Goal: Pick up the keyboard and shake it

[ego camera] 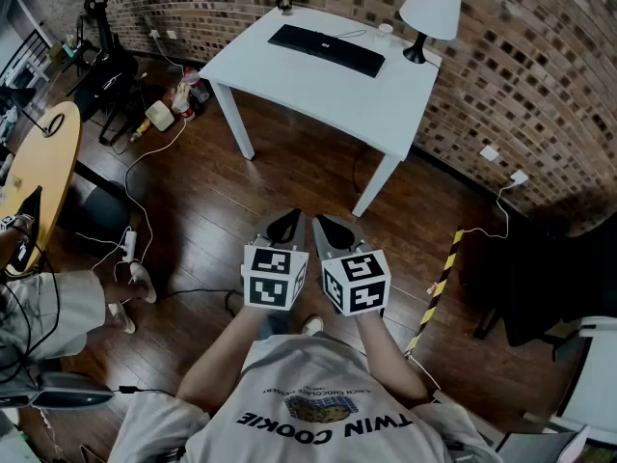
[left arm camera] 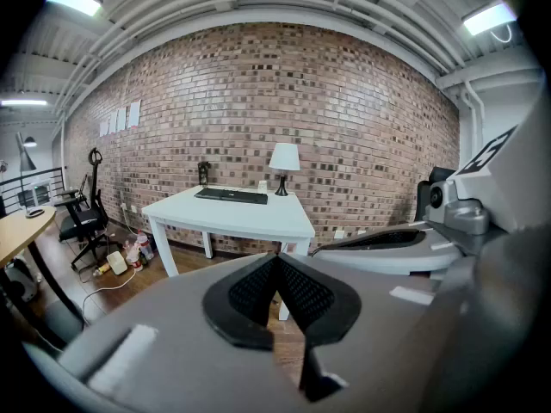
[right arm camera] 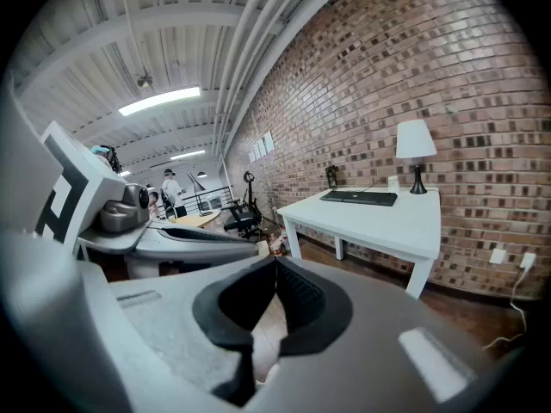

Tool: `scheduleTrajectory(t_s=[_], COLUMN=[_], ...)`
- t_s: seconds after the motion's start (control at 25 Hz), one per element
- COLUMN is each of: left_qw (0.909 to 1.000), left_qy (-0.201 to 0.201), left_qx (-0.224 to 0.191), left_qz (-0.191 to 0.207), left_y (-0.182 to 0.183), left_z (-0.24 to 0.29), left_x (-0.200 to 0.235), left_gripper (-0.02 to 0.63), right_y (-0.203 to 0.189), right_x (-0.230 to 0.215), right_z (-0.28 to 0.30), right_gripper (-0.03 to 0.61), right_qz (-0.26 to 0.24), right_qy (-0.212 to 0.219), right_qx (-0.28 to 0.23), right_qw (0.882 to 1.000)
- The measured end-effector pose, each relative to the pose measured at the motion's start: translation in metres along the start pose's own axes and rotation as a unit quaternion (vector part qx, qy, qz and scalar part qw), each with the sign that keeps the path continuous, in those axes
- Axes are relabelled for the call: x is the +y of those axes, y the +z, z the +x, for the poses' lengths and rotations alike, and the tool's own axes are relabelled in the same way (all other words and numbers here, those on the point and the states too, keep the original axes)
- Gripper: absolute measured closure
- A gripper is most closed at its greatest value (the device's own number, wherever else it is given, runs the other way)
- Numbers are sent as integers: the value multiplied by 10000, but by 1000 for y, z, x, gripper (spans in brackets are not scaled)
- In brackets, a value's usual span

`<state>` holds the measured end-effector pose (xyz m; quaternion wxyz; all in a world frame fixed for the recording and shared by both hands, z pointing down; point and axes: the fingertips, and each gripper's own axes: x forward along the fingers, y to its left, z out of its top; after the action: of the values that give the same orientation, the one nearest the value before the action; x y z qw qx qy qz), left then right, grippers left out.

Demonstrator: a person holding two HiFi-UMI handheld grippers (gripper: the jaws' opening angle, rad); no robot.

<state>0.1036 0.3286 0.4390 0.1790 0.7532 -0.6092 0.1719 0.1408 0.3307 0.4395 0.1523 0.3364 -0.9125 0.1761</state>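
Black keyboard [ego camera: 326, 50], perhaps corded, on white table [ego camera: 323, 99]

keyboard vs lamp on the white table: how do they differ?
Pose: keyboard lies flat, lamp stands upright. Colour: keyboard all black, lamp white shade on dark stem. Place: keyboard mid-table toward the back, lamp at a back corner. Both rest on the table.

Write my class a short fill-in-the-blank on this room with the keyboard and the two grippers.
1. The black keyboard lies on a white ____.
2. Near it stands a ____ with a white shade.
3. The left gripper and right gripper hold nothing; their jaws are ____.
Missing words: table; lamp; shut.
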Motion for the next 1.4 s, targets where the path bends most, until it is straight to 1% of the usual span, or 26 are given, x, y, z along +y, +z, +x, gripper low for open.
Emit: scheduleTrajectory(t_s=[0.2,0.32,0.64,0.92,1.04,1.24,1.4], left_qw=[10000,9998,9987,9970,9961,9944,9935], left_qy=[-52,-115,-462,-770,-870,-1035,-1106], left_qx=[39,74,174,120,124,193,245], left_qz=[-67,-108,-99,-35,6,68,125], left_y=[4,12,55,87,96,104,115], left_z=[34,55,112,152,166,190,217], left_x=[31,55,130,193,208,220,227], left_gripper=[606,606,606,606,606,606,606], right_y=[9,21,71,106,115,124,133], right_x=[-14,-20,-42,-50,-57,-72,-93], right_z=[46,77,164,232,250,271,289], right_gripper=[575,575,577,575,577,577,577], right_qz=[-53,-76,26,71,117,162,240], right_qy=[-19,-51,-353,-621,-718,-872,-933], right_qx=[120,186,310,311,318,355,356], right_qw=[9999,9998,9989,9976,9968,9954,9947])
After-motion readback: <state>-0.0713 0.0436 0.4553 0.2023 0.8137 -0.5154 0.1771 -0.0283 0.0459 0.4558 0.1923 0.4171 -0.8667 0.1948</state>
